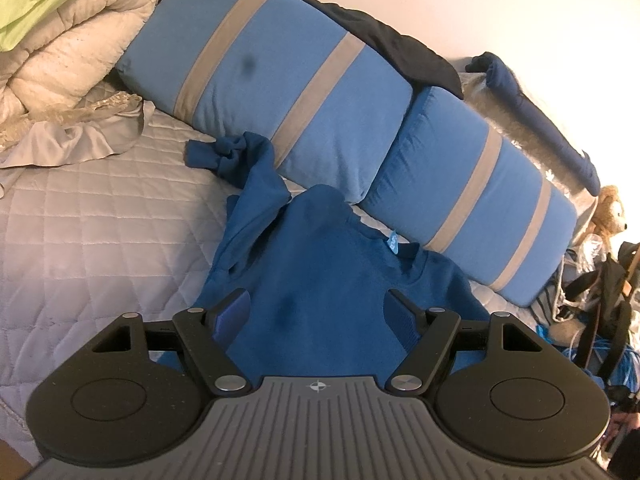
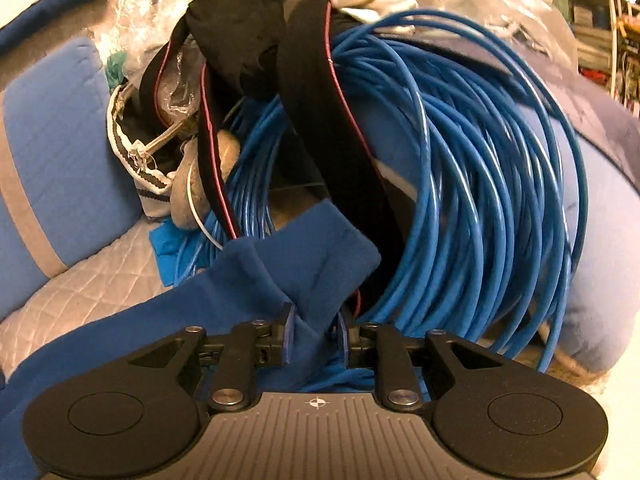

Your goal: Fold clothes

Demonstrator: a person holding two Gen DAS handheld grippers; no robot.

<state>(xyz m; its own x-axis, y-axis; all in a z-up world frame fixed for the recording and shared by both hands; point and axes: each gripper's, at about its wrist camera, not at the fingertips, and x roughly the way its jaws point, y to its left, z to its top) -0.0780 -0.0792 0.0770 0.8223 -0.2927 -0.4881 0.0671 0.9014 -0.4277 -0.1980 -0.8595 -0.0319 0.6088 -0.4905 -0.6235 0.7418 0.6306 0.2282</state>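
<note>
A blue long-sleeved sweater [image 1: 320, 280] lies on the quilted bed, collar toward the striped pillows. Its one sleeve [image 1: 240, 168] is bunched up toward the upper left. My left gripper [image 1: 318, 312] is open and empty, hovering over the sweater's body below the collar. In the right wrist view my right gripper [image 2: 314, 340] is shut on the other blue sleeve [image 2: 316, 264], near its cuff, which folds up between the fingers. The sleeve trails off to the lower left across the quilt.
Two blue pillows with grey stripes [image 1: 280, 92] lean behind the sweater. A white duvet [image 1: 60, 52] is heaped at the left. A coil of blue cable [image 2: 480, 168], black straps [image 2: 320, 100] and bags sit just beyond my right gripper. A dark garment [image 1: 392, 48] lies on the pillows.
</note>
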